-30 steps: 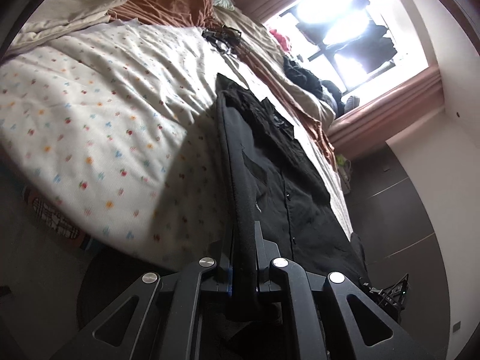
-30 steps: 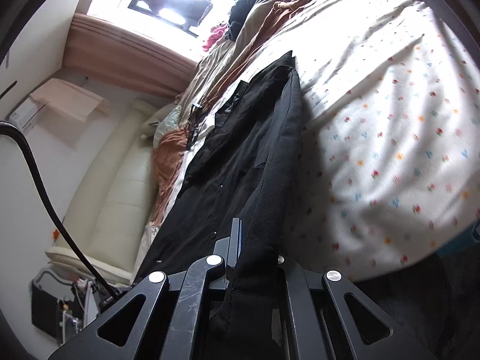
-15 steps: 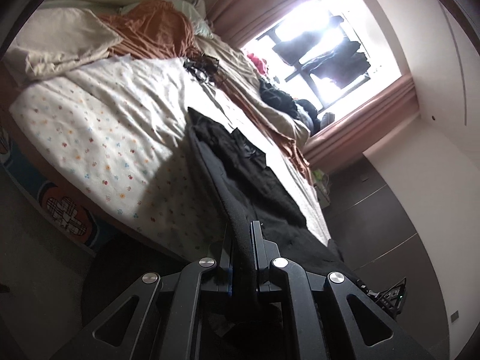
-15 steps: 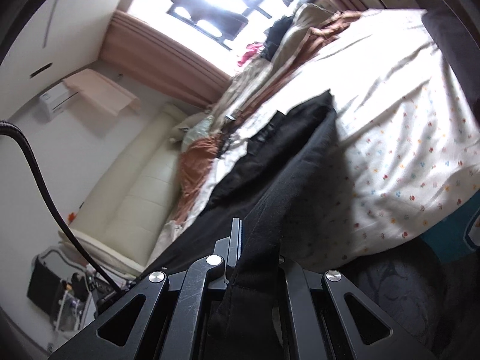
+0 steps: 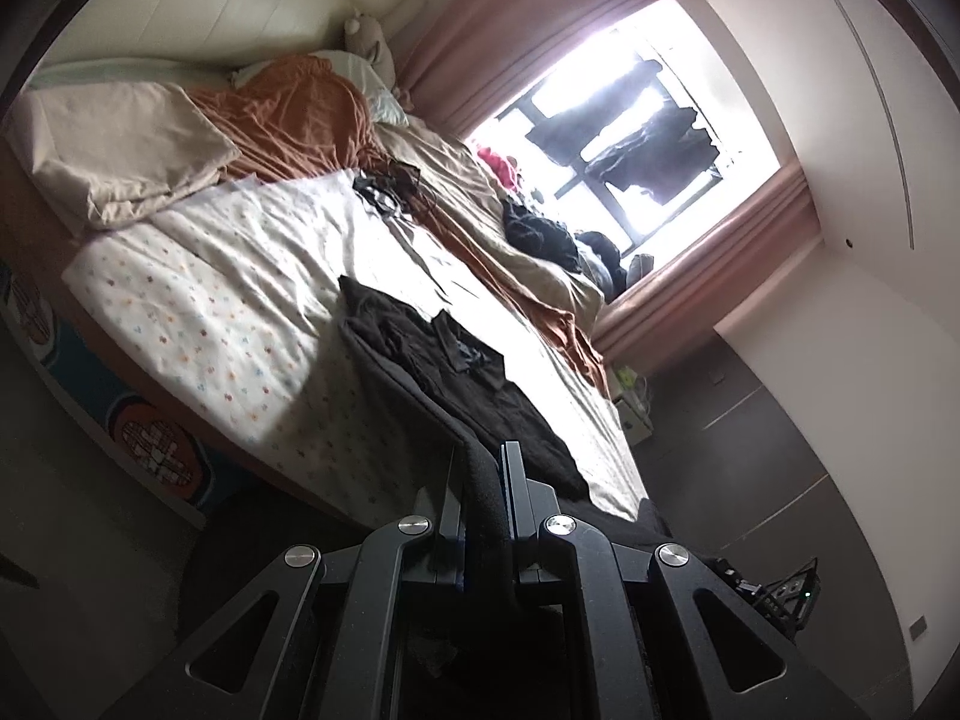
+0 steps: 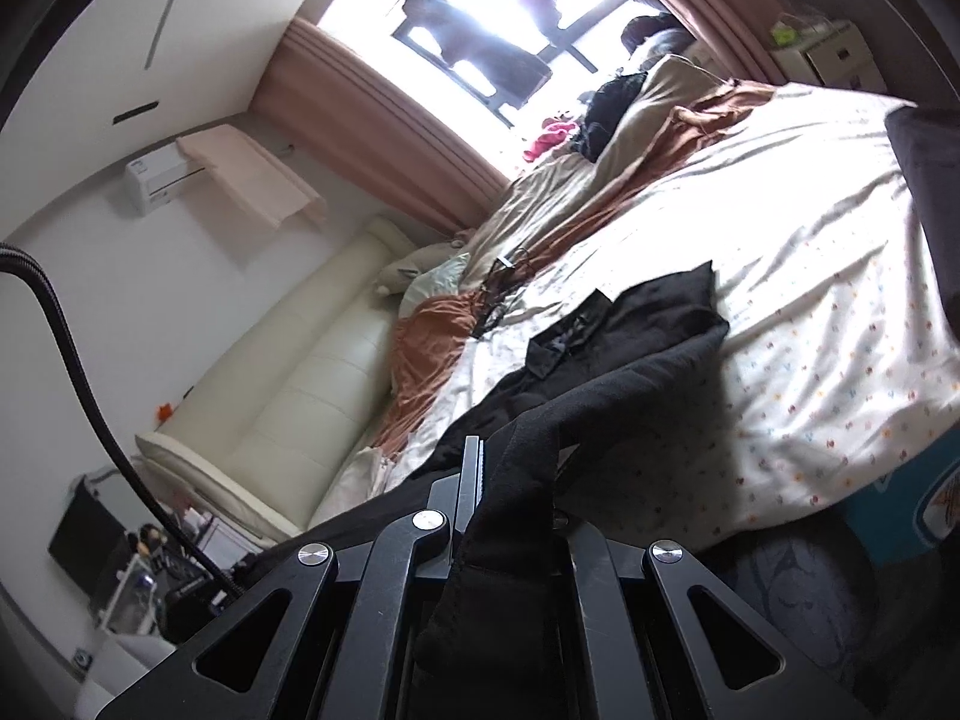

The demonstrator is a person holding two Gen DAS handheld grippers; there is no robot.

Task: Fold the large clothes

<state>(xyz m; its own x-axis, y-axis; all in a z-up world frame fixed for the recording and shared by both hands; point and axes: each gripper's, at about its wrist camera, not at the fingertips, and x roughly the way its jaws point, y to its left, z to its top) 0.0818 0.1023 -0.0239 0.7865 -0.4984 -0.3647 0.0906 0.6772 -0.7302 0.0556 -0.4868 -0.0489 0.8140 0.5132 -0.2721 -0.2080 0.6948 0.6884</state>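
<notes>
Left wrist view: at the bottom centre of the frame the left hand-held gripper (image 5: 483, 480) has its two fingers pressed together on a thick edge of the black garment (image 5: 480, 384), which rises out of the jaws and runs up and to the left across the middle of the frame. Beyond the clamp the cloth spreads out on the bed (image 5: 204, 324), its far end with the collar lying flat on the dotted white sheet near the frame's centre. Farther up, a rust-orange blanket (image 5: 294, 114) and a beige pillow (image 5: 120, 150) are bunched at the upper left, and a bright window (image 5: 630, 138) fills the upper right. In the right wrist view, the right hand-held gripper (image 6: 516, 474) at the bottom centre is likewise closed on a fold of the same black garment (image 6: 630, 360), with loose cloth hanging down between the finger bases. From there the fabric climbs to the right and lies across the middle of the bed (image 6: 810, 276). Past it, at the left of the frame, stands a cream headboard (image 6: 288, 396), and the window (image 6: 510, 18) sits at the top.
</notes>
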